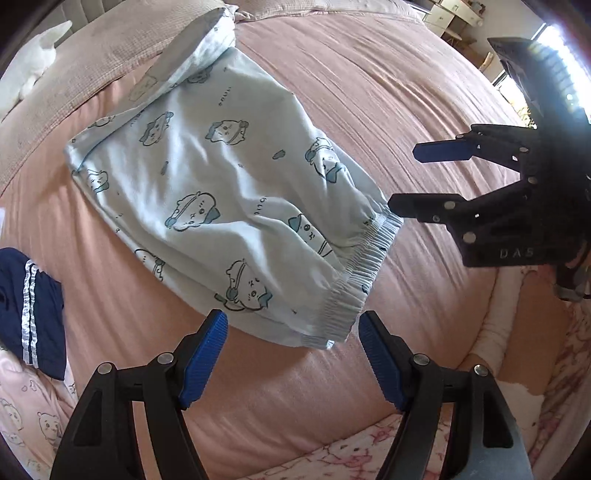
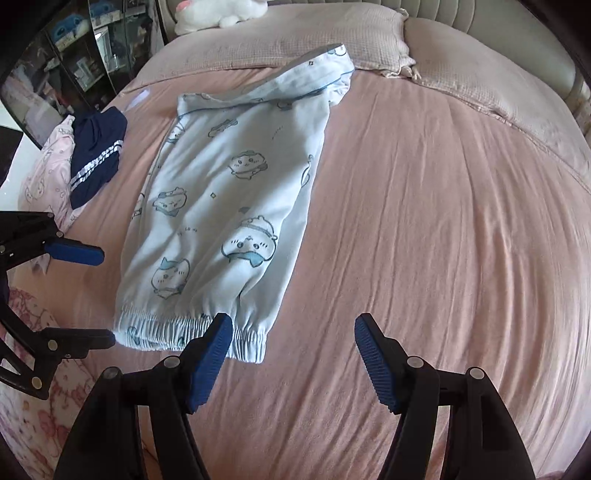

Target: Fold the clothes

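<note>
Light blue pyjama trousers (image 1: pixel 221 199) (image 2: pixel 229 221) with cartoon prints lie folded lengthwise on the pink bed, the elastic waistband (image 1: pixel 360 269) (image 2: pixel 177 330) nearest me and the leg ends draped up toward the pillow. My left gripper (image 1: pixel 291 328) stands open just short of the waistband's near corner, holding nothing. My right gripper (image 2: pixel 293 328) is open too, with its left finger over the waistband's right end and nothing between its pads. Each gripper shows in the other's view: the right gripper (image 1: pixel 410 181) beside the waistband, the left gripper (image 2: pixel 103 295) at the left edge.
A navy garment with white stripes (image 1: pixel 29 306) (image 2: pixel 96 155) lies at the bed's left on pink printed clothes (image 2: pixel 44 173). Beige pillows (image 2: pixel 332 40) and a white plush toy (image 2: pixel 221 11) sit at the head. Bare pink sheet (image 2: pixel 443 240) spreads to the right.
</note>
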Demonstrator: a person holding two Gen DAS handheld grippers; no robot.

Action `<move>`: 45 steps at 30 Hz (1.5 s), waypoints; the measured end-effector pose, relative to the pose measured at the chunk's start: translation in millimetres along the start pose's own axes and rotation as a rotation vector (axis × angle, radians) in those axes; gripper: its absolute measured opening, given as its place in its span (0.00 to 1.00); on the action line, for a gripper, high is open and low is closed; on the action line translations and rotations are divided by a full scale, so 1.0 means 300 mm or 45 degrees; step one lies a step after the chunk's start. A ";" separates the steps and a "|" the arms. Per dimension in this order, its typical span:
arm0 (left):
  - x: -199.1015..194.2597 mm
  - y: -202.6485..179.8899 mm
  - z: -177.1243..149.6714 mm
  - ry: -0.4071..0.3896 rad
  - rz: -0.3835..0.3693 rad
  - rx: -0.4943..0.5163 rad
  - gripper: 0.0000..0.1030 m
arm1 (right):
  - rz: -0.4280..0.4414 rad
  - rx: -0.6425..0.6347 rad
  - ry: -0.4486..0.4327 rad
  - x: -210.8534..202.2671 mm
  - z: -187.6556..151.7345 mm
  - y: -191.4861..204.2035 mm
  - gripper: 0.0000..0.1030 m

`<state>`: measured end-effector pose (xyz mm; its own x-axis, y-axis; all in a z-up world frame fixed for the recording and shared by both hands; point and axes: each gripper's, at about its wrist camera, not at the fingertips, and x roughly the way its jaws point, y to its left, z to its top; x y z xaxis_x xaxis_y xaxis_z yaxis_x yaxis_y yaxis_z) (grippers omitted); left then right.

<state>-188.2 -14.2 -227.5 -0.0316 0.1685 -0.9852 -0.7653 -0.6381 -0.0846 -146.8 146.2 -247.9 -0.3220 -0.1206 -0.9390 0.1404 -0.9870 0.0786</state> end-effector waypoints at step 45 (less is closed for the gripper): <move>-0.058 0.042 -0.112 0.044 -0.169 -0.296 0.72 | 0.068 -0.125 -0.083 -0.044 0.035 0.041 0.79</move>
<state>-175.6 -50.3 -216.3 0.0842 0.2391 -0.9673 -0.5927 -0.7684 -0.2415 -150.6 134.6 -231.0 -0.3718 -0.1823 -0.9103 0.2489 -0.9642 0.0915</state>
